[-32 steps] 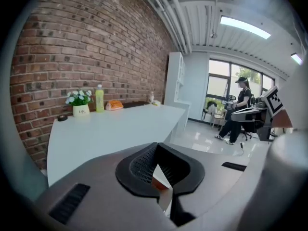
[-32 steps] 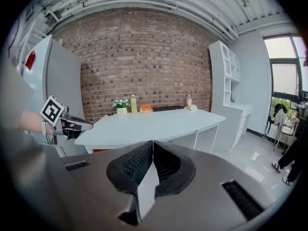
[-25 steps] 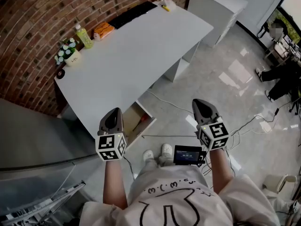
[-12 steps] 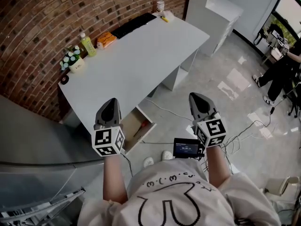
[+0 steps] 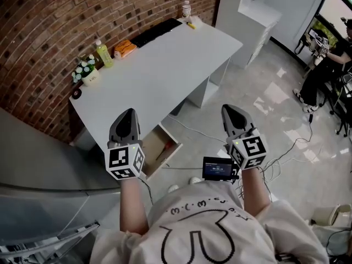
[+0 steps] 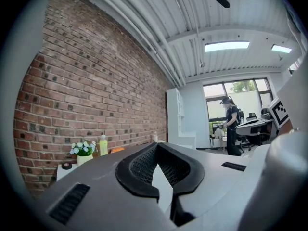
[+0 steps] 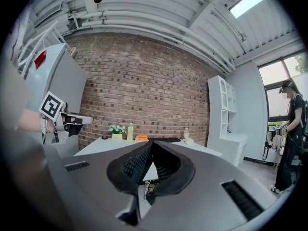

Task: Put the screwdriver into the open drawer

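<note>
The open drawer (image 5: 166, 138) juts out from under the white desk (image 5: 165, 65), seen in the head view. A thin reddish screwdriver (image 5: 160, 152) lies inside it. My left gripper (image 5: 127, 114) hovers over the desk's near edge, just left of the drawer, its jaws closed on nothing. My right gripper (image 5: 230, 110) hangs over the floor to the right of the drawer, also shut and empty. In the left gripper view the left gripper (image 6: 156, 146) points along the desk toward the brick wall. The right gripper (image 7: 151, 143) faces the desk from the side.
On the desk's far side stand a flower pot (image 5: 86, 71), a green bottle (image 5: 102, 53), an orange packet (image 5: 125, 48), a black keyboard (image 5: 159, 29) and a small bottle (image 5: 186, 9). A white shelf unit (image 5: 253, 15) stands right. Cables (image 5: 286, 150) cross the floor. A person (image 5: 324, 65) is far right.
The head view has pulled back a little and my feet have slid nearly out of sight. Both grippers stay shut and in about the same places. The screwdriver still lies in the drawer.
</note>
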`<state>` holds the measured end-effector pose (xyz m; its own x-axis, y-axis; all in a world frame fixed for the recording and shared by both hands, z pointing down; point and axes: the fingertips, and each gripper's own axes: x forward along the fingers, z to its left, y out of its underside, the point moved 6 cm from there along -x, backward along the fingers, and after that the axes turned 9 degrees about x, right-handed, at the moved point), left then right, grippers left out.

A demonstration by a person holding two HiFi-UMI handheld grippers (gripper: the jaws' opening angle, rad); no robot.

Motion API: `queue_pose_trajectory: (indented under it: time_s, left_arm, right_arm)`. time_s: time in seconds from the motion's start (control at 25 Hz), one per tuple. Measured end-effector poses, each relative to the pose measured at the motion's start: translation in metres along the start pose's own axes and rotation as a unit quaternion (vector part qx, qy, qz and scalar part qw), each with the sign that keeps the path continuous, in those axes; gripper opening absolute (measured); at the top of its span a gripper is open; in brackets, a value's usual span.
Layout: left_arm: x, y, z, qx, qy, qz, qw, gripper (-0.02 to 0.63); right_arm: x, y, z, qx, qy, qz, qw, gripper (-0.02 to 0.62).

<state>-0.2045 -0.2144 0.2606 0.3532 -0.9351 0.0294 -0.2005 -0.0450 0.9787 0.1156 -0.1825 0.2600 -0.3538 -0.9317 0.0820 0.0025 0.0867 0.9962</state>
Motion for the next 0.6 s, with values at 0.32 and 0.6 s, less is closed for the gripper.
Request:
queue_pose_trajectory:
  time_s: [0.32, 0.6]
  left_arm:
    - [-0.009, -0.011, -0.008, 0.017, 0.011, -0.018, 0.9996, 0.012]
    - [-0.013, -0.013, -0.017, 0.036, 0.016, -0.023, 0.999, 0.012]
  right_arm:
    - [-0.015, -0.001, 0.007, -0.007, -0.003, -0.003, 1.0, 0.018]
    - [-0.024, 0.0, 0.008, -0.01, -0.004, -0.003, 1.0, 0.018]
